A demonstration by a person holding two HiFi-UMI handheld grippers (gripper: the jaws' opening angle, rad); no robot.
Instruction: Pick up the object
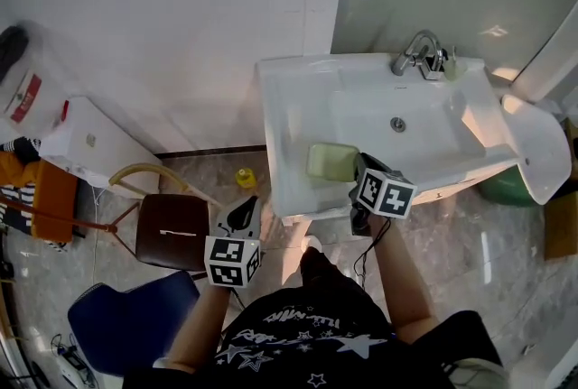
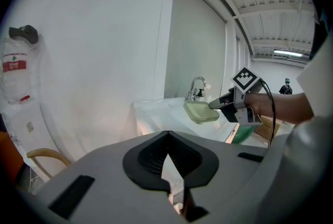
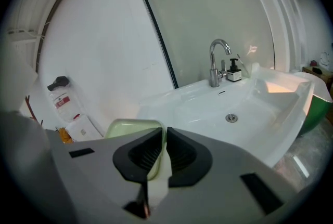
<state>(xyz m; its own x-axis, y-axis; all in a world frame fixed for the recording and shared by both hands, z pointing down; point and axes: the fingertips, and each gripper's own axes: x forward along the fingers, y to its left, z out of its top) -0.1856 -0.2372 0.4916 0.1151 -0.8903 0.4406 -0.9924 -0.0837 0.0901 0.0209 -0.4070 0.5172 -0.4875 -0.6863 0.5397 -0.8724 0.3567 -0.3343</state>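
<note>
Right gripper (image 3: 162,132) jaws nearly together, pinching the near rim of the pale green soap dish (image 3: 132,127). The dish sits over the left ledge of the sink (image 1: 433,139). Left gripper (image 2: 167,134) jaws pressed together, empty, down left of the sink.

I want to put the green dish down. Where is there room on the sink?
The flat left ledge of the white ceramic sink is bare, from wall to bowl. The bowl around the round metal drain is bare too. Crowded: the back, by the chrome tap and small bottle.
</note>
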